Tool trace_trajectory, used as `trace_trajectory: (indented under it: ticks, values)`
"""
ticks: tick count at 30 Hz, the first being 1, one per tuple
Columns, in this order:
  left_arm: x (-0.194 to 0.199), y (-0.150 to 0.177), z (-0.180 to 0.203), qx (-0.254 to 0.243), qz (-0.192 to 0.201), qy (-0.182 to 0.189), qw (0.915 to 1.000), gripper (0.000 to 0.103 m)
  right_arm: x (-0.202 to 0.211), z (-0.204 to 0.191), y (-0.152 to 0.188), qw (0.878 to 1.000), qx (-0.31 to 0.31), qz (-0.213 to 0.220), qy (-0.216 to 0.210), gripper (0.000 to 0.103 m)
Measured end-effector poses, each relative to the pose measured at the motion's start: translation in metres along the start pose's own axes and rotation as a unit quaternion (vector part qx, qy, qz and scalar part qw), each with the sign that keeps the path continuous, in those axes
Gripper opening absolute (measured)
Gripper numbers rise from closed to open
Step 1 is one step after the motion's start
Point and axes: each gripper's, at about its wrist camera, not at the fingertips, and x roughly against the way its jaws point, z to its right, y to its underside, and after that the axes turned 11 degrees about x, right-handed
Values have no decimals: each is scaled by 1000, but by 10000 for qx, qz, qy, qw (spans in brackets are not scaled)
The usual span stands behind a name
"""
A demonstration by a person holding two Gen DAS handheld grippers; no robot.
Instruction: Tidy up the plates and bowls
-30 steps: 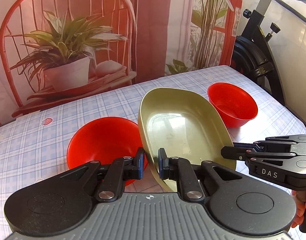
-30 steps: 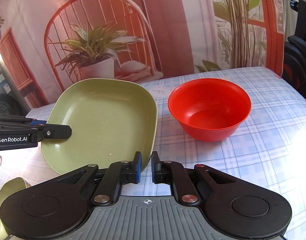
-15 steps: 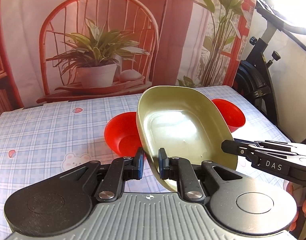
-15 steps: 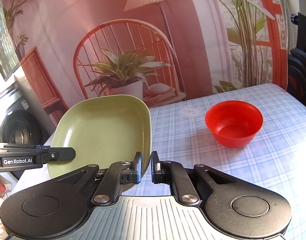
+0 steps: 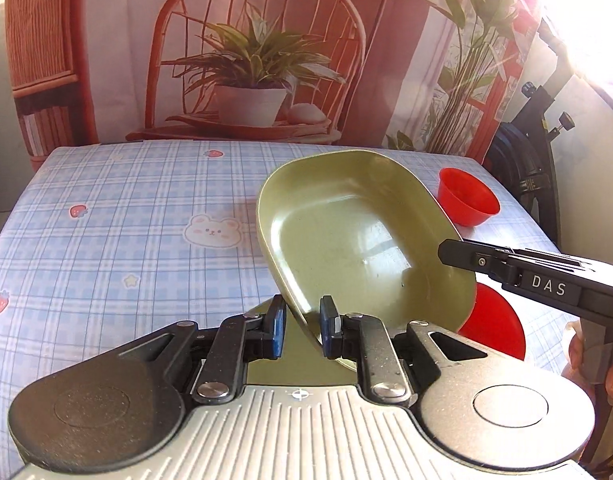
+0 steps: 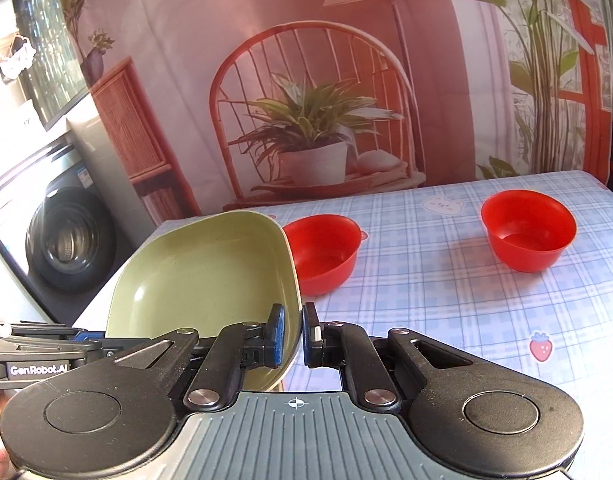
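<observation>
Green plate up off bench, tilted, gripped from both sides. Left gripper fingers narrow, clamped on plate's near rim. Right gripper fingers narrow too, pinching opposite rim. Two red bowls on checked cloth: near bowl just behind plate, far bowl well apart, right side.
</observation>
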Motion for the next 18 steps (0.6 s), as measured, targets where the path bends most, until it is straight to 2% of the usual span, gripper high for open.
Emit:
trace_trajectory:
  ticks: [18]
  values:
    - [5,44,-29,341,-355,-97,9987,20,-12,-26,34,9987,117,-495,-56,8]
